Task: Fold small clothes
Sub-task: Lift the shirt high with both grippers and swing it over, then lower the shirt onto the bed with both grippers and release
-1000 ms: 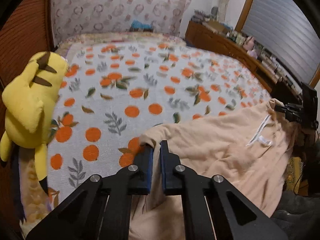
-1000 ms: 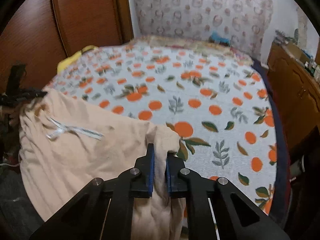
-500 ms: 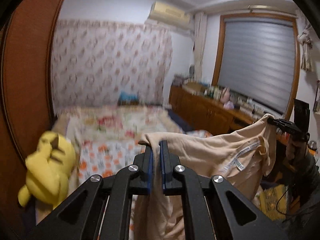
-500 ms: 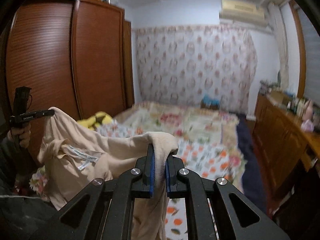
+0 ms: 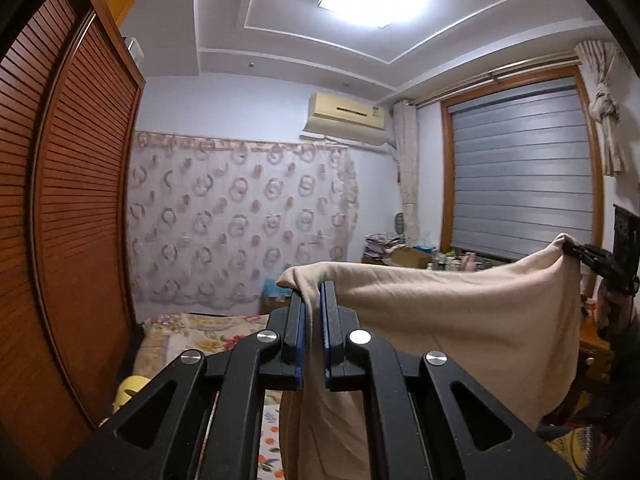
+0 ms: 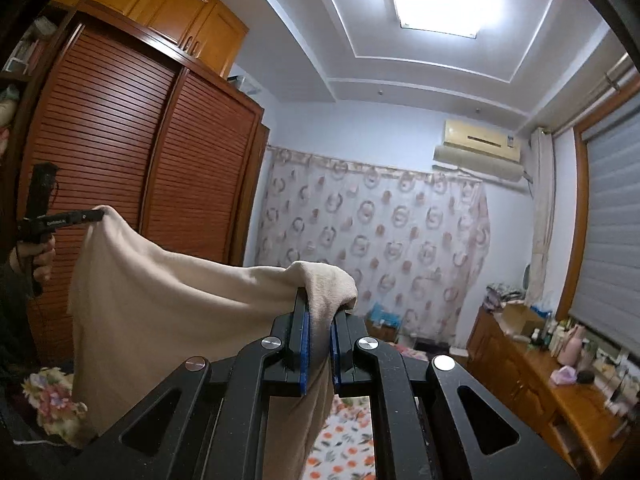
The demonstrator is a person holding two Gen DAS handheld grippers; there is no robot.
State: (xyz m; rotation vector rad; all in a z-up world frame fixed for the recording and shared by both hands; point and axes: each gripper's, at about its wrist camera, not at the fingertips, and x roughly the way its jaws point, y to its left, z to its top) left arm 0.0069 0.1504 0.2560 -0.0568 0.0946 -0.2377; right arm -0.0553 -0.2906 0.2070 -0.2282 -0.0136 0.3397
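Fingers of the left gripper [image 5: 313, 312] and the right gripper [image 6: 319, 320] are both clamped nearly closed on opposite top corners of the beige garment [image 5: 448, 320], which hangs stretched between them in the air, draping below the pads, with the bed [image 6: 344, 452] far beneath. Judging by this, the step in hand is lifting and spreading the piece flat before a fold, and next calls for lowering it evenly onto the bed without slackening either pinch. Compared with a second ago, both grippers have risen from just over the orange-print cover to face level across the room.
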